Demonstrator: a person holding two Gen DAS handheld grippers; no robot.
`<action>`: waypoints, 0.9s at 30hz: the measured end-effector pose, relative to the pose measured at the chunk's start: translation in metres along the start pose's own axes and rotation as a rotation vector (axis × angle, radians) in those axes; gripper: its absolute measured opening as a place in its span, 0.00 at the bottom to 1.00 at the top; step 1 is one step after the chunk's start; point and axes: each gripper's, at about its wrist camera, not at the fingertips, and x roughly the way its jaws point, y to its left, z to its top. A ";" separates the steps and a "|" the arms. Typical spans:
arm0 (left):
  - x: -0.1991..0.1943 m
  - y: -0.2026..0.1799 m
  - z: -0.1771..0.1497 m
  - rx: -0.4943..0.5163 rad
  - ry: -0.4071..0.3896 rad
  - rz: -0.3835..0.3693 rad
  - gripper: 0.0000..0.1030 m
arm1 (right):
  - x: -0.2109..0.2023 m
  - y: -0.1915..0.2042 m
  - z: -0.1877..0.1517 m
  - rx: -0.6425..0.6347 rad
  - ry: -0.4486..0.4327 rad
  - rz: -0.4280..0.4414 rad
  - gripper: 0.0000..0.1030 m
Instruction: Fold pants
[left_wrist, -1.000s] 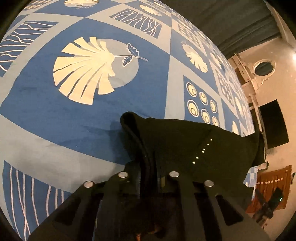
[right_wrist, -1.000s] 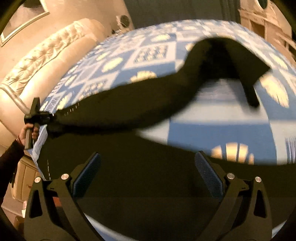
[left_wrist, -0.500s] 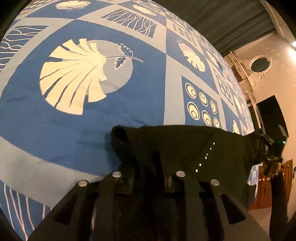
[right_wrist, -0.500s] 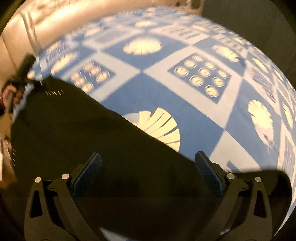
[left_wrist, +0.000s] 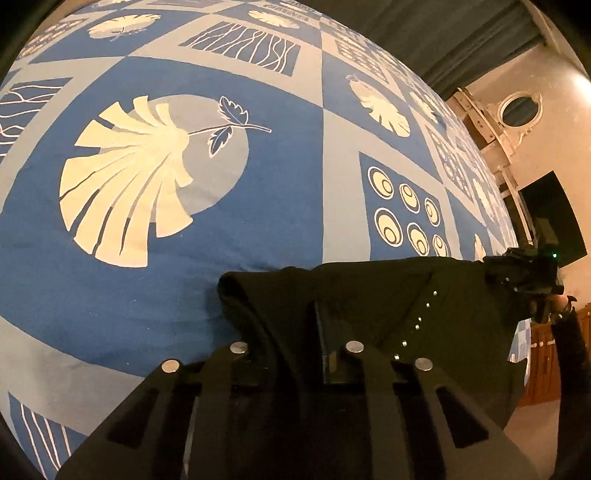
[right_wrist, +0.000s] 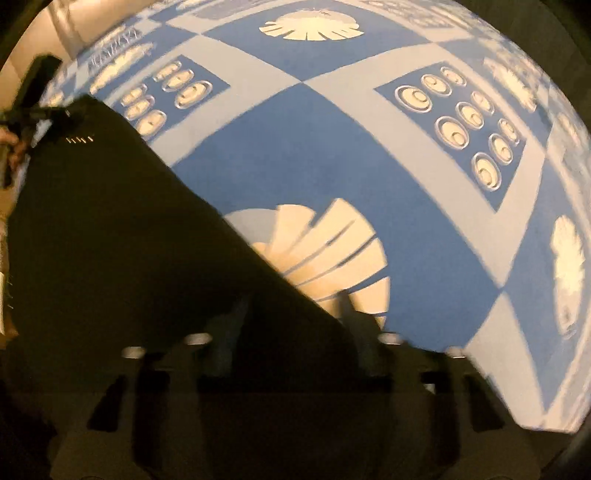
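Note:
Dark pants (left_wrist: 406, 302) lie spread over a blue patterned bedspread (left_wrist: 258, 221). My left gripper (left_wrist: 291, 332) has a bunched corner of them between its fingers, and its jaws are closing on the cloth. The right gripper (left_wrist: 524, 273) sits on the far corner of the pants, held by a hand (left_wrist: 561, 306). In the right wrist view the pants (right_wrist: 110, 240) fill the lower left. My right gripper (right_wrist: 295, 317) is blurred, its jaws closing with the pants' edge between them. The left gripper (right_wrist: 29, 110) shows at the far corner.
The bedspread (right_wrist: 314, 155) stretches far ahead with leaf and circle prints. Past its edge are a wall with an oval frame (left_wrist: 521, 109), a dark screen (left_wrist: 554, 214), wooden furniture (left_wrist: 546, 362) and a dark curtain (left_wrist: 461, 29).
My right gripper swung down over the pants, and its wide-open jaws came together on the pants' edge. It entered the left wrist view at the far corner. The left gripper shifted slightly.

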 end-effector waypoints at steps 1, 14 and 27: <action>0.000 -0.001 -0.001 0.006 -0.003 0.000 0.14 | -0.003 0.006 -0.003 -0.008 -0.007 -0.008 0.11; -0.063 -0.025 -0.022 0.023 -0.232 -0.129 0.10 | -0.110 0.116 -0.099 -0.112 -0.420 -0.375 0.07; -0.125 -0.043 -0.161 0.053 -0.200 -0.239 0.18 | -0.081 0.221 -0.248 -0.086 -0.360 -0.404 0.13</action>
